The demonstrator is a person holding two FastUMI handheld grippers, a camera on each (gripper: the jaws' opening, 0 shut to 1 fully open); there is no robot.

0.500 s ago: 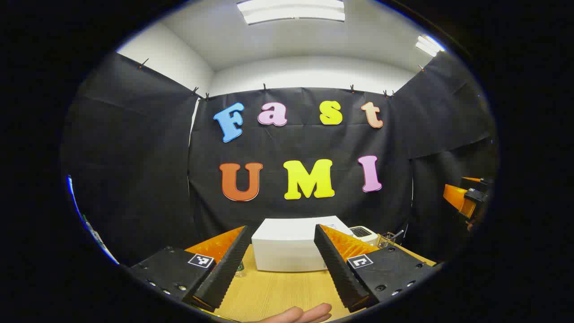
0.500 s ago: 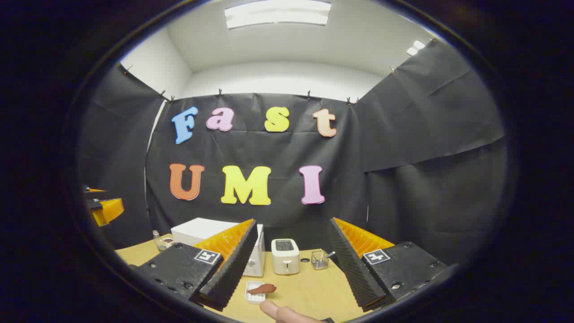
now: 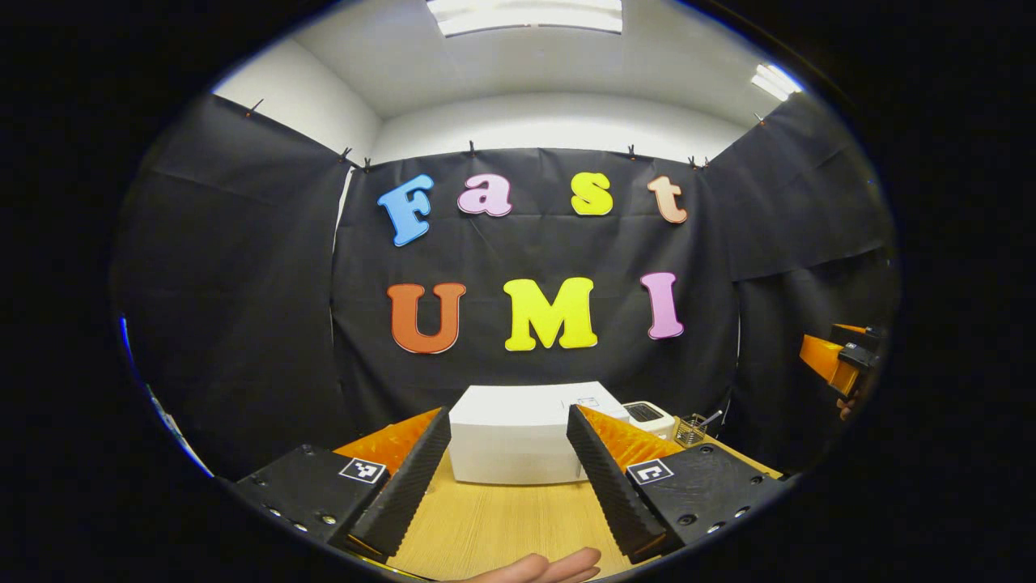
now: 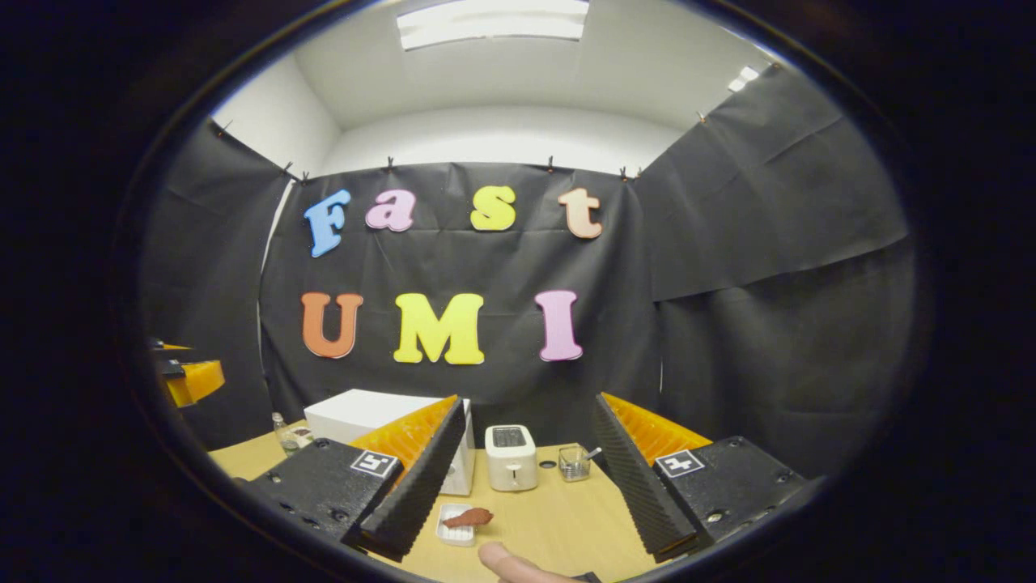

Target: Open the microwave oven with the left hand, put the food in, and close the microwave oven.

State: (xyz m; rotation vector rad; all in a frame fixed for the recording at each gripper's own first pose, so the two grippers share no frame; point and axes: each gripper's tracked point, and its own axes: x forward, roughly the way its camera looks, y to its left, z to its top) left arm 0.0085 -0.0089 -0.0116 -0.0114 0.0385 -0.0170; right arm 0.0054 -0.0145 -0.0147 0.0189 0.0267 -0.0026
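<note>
Wooden table (image 3: 502, 526) bare between spread left tongs (image 3: 506, 461).

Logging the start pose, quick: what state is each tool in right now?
Left tool: open, holding nothing.
Right tool: open, holding nothing.

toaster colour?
White or cream, with a dark slot area on top; the toaster shows best in the right gripper view, beside the microwave oven.

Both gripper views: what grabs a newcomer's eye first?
The boxy white microwave oven stands shut at the back of the wooden table, framed by the open left gripper. In the right gripper view, a reddish-brown piece of food lies on a small white tray beside the open right gripper, before a white toaster.
</note>
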